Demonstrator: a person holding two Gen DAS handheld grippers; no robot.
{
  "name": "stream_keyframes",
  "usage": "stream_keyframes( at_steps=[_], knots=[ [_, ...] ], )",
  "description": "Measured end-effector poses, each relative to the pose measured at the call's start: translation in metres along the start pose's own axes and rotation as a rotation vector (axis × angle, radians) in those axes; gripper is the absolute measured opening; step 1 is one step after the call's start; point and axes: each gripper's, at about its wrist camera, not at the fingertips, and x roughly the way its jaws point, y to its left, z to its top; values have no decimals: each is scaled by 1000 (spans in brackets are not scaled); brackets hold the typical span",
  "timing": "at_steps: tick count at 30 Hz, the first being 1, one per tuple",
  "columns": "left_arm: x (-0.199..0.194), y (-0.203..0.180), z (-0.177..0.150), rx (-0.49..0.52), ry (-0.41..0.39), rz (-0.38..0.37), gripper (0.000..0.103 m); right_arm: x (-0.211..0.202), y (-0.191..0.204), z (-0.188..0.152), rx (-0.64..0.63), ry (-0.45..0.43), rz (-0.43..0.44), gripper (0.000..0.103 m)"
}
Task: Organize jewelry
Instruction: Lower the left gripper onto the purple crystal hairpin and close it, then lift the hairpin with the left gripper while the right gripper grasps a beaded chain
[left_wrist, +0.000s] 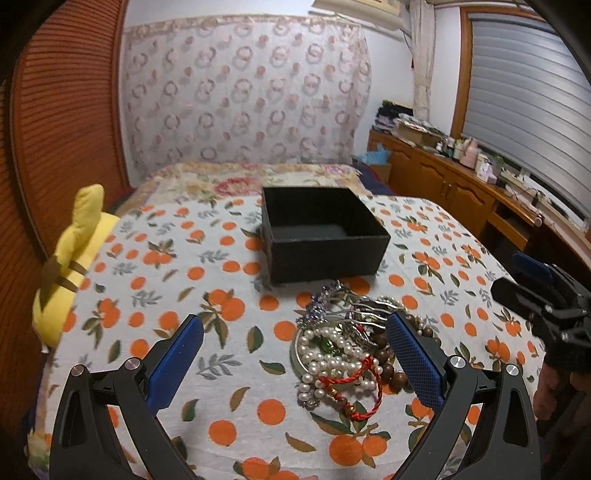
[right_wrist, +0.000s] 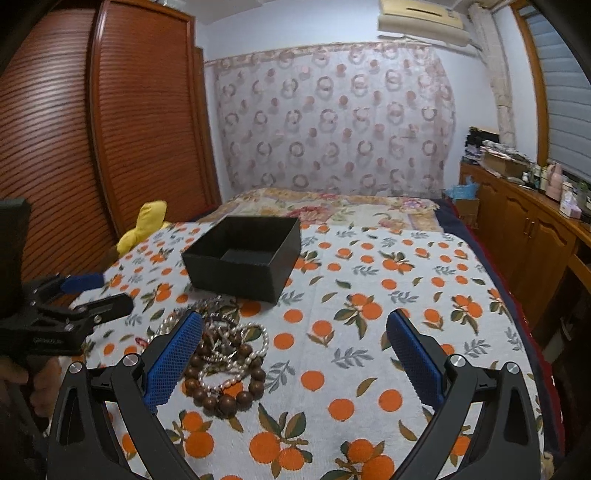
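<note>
A tangled pile of jewelry (left_wrist: 347, 347) lies on the orange-print cloth: pearl strands, a red cord bracelet (left_wrist: 364, 387), brown wooden beads (right_wrist: 225, 391) and silver pieces. An open, empty black box (left_wrist: 321, 236) stands just behind the pile, also in the right wrist view (right_wrist: 243, 254). My left gripper (left_wrist: 295, 347) is open and empty, its right finger beside the pile. My right gripper (right_wrist: 295, 347) is open and empty, with the pile (right_wrist: 218, 350) at its left finger. Each gripper shows in the other's view, the right one (left_wrist: 546, 291) and the left one (right_wrist: 70, 306).
A yellow plush toy (left_wrist: 70, 266) lies at the bed's left edge. A wooden louvred wardrobe (right_wrist: 110, 129) stands at the left. A wooden cabinet (right_wrist: 524, 229) with bottles runs along the right under the window. A patterned curtain (left_wrist: 243, 99) hangs behind the bed.
</note>
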Motion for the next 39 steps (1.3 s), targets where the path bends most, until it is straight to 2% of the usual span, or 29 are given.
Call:
stream_keyframes(
  at_steps=[2,9,16,20,32,34,36,39],
  knots=[
    [7,2,0,-8,15,-21,95,4,2,-2,-11,19,22,98],
    [36,7,8,-19,94,-112,69,14,6,-9,-43,72,55,97],
    [69,5,16,-38,184,-188,55,23,5,-13,-46,117,94,88],
    [85,7,20,-77,226,-224,45,27,7,-16,-48,139,118,87],
    [106,13,24,-126,273,-259,42,31,14,-24,-59,160,136,87],
    [107,15,23,-144,274,-279,38,31,13,-24,-58,161,134,87],
    [106,16,21,-150,280,-281,24,31,12,-25,-57,160,131,87],
    [104,15,18,-138,275,-274,23,31,11,-25,-57,159,127,87]
  ],
)
